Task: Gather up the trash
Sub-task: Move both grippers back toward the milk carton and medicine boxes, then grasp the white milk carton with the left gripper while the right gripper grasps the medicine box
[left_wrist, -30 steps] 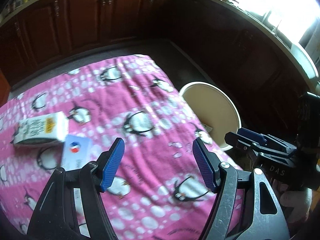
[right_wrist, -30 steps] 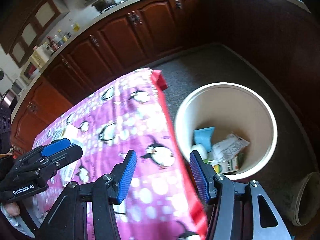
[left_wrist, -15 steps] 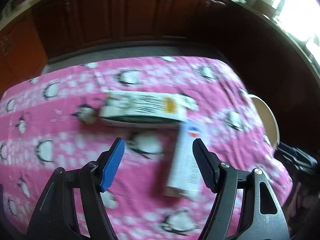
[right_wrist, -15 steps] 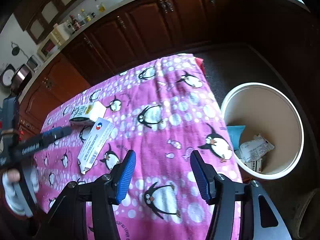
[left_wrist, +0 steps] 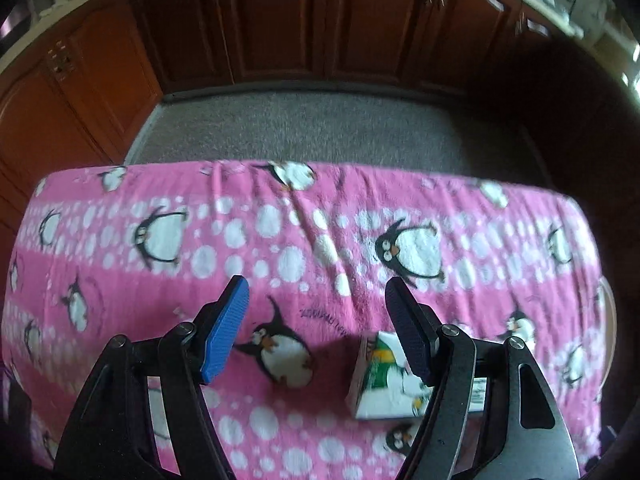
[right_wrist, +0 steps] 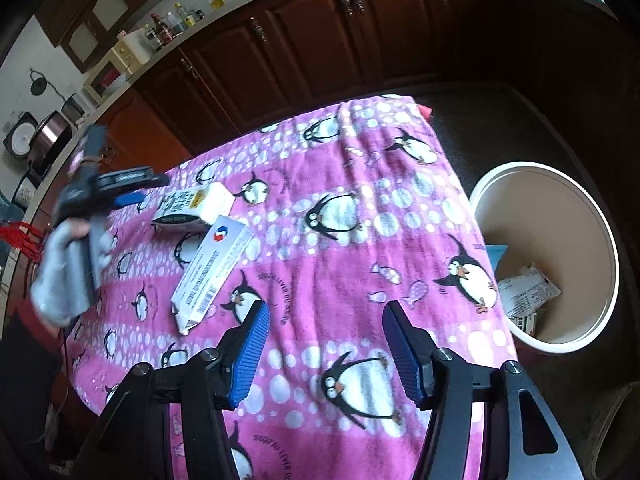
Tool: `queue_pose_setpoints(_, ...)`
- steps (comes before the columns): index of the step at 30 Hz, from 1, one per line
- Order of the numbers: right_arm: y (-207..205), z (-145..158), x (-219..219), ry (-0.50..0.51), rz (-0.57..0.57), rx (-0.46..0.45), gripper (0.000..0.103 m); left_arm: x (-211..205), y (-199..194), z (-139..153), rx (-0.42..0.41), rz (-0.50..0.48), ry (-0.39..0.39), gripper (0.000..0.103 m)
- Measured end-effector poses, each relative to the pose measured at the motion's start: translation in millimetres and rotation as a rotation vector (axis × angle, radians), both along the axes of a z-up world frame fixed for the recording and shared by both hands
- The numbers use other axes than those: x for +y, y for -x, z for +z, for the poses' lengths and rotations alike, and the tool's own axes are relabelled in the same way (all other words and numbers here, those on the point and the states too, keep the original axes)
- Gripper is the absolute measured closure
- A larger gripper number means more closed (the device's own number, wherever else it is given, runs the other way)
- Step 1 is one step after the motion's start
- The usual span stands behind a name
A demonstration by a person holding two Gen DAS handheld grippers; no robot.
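Two cardboard boxes lie on the pink penguin-print blanket [right_wrist: 360, 208] — a squat white-and-green carton [right_wrist: 194, 206] touching a long white box with a barcode [right_wrist: 212, 268]. Only the right wrist view shows both, plus the round cream bin [right_wrist: 600, 240] holding scraps. Left gripper [left_wrist: 316, 332] jaws apart, carton [left_wrist: 384, 380] beside its right finger. Right gripper [right_wrist: 324, 352] jaws apart, long box just left of it.

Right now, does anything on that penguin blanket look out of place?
Yes: two cartons lie flat on the blanket, a green-and-white box and a long white box angled against it. Other trash is already in the bin.
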State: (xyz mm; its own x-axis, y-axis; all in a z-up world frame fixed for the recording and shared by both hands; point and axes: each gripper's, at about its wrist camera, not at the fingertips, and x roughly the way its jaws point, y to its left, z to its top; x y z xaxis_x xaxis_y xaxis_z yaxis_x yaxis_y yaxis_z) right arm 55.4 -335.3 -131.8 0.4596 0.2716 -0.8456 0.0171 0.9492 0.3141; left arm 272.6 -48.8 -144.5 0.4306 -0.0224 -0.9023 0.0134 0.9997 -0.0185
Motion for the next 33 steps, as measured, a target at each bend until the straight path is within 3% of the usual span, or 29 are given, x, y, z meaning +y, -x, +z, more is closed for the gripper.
queue_pose_setpoints(4, -2.2, 4.4, 10.4, 0.001, 0.033, -0.007, 0.046, -3.1, 14.5, -15.3, 0.049, -0.067, -0.009, 0.033)
queue_pose_setpoints(10, -10.9, 0.3, 19.4, -0.026, 0.045, -0.008, 0.046, 11.1, 82.3, -15.9, 0.124, -0.156, 0.060, 0.033)
queue_pose_setpoints(15, -14.1, -6.1, 25.4, -0.040, 0.053, 0.007, 0.046, 25.6, 115.6, 7.6, 0.072, -0.154, 0.186, 0.033)
queue_pose_setpoints(19, -14.0, -6.9, 30.2, -0.051, 0.065, 0.010, 0.046, 16.6, 120.2, 21.1, 0.043, -0.176, 0.241, 0.027)
queue_pose_setpoints(25, -15.2, -6.4, 39.0, -0.047, 0.083, 0.016, 0.046, -37.7, 105.4, 9.4, 0.054, -0.246, 0.161, 0.027)
queue_pose_setpoints(29, -15.6, -8.8, 40.7, -0.048, 0.083, 0.028, 0.045, -55.1, 91.0, -11.1, 0.078, -0.258, 0.038, 0.029)
queue_pose_setpoints(31, -17.3, -9.1, 43.2, -0.053, 0.087, 0.031, 0.045, -50.9, 88.1, -13.3, 0.083, -0.240, 0.072, 0.049)
queue_pose_setpoints(33, -21.2, -9.1, 47.8, -0.063, 0.090, 0.034, 0.045, -40.2, 88.7, -11.2, 0.079, -0.212, 0.070, 0.049)
